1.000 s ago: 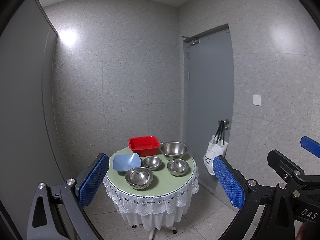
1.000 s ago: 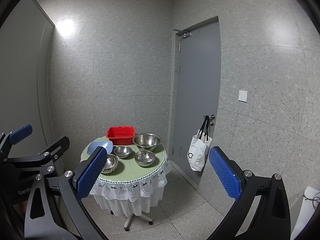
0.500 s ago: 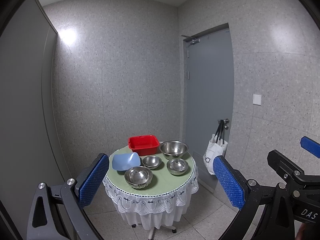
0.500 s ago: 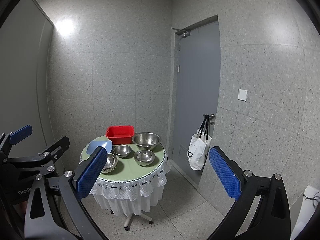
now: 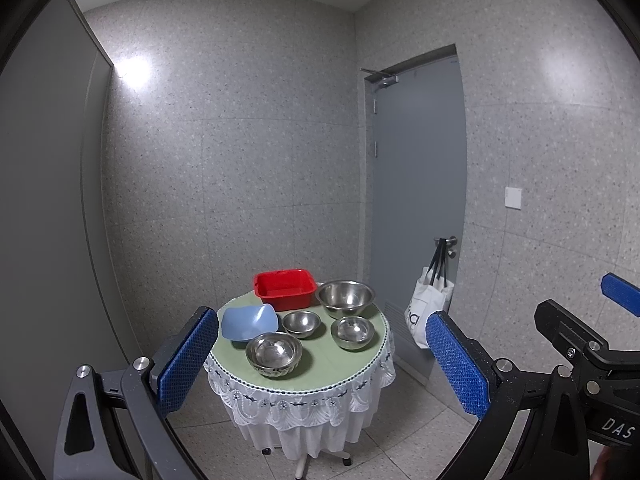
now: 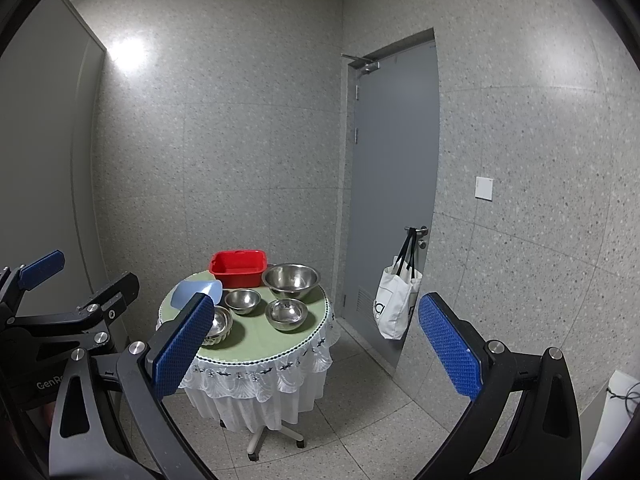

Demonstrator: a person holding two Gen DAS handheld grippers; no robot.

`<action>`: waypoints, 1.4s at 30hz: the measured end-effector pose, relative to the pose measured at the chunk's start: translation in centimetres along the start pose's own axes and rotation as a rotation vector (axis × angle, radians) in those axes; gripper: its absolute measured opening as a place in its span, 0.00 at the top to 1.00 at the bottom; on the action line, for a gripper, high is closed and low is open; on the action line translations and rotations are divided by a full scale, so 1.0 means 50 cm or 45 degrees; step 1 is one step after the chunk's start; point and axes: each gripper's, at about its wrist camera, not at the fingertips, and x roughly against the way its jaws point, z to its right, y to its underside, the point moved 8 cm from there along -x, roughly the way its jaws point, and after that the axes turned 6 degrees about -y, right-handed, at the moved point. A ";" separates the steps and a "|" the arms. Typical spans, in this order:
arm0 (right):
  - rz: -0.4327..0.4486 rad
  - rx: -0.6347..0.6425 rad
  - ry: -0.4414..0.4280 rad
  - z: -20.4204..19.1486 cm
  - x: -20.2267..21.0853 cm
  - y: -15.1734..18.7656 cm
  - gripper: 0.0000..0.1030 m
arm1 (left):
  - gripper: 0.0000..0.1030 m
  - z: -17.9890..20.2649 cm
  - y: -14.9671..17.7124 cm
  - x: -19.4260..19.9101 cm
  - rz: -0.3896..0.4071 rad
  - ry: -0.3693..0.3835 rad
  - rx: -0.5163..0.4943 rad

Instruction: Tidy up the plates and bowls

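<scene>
A small round table (image 5: 352,364) with a green cloth stands ahead in both views. On it are a red square tub (image 5: 284,289), a large steel bowl (image 5: 345,298), a blue bowl (image 5: 250,322) and three smaller steel bowls (image 5: 301,323) (image 5: 352,332) (image 5: 274,354). The table also shows in the right wrist view (image 6: 260,340), with the red tub (image 6: 238,267) and large steel bowl (image 6: 291,280). My left gripper (image 5: 320,364) is open and empty, well short of the table. My right gripper (image 6: 316,356) is open and empty too, also far from the table.
A grey door (image 5: 420,200) is right of the table, with a white tote bag (image 5: 426,312) hanging on its handle. Speckled walls close the room behind and to the right. The table stands on a wheeled pedestal (image 6: 272,436) on a tiled floor.
Both views have crept slightly; the table sits a touch higher in frame. Both grippers stay open and empty.
</scene>
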 end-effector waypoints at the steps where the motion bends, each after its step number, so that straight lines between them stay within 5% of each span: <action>1: -0.001 0.000 0.000 0.001 -0.001 -0.001 0.00 | 0.00 0.001 0.000 -0.001 0.000 0.000 -0.001; 42: -0.027 -0.013 -0.073 0.066 -0.024 0.013 0.00 | 0.00 0.079 0.010 -0.005 -0.030 -0.066 -0.015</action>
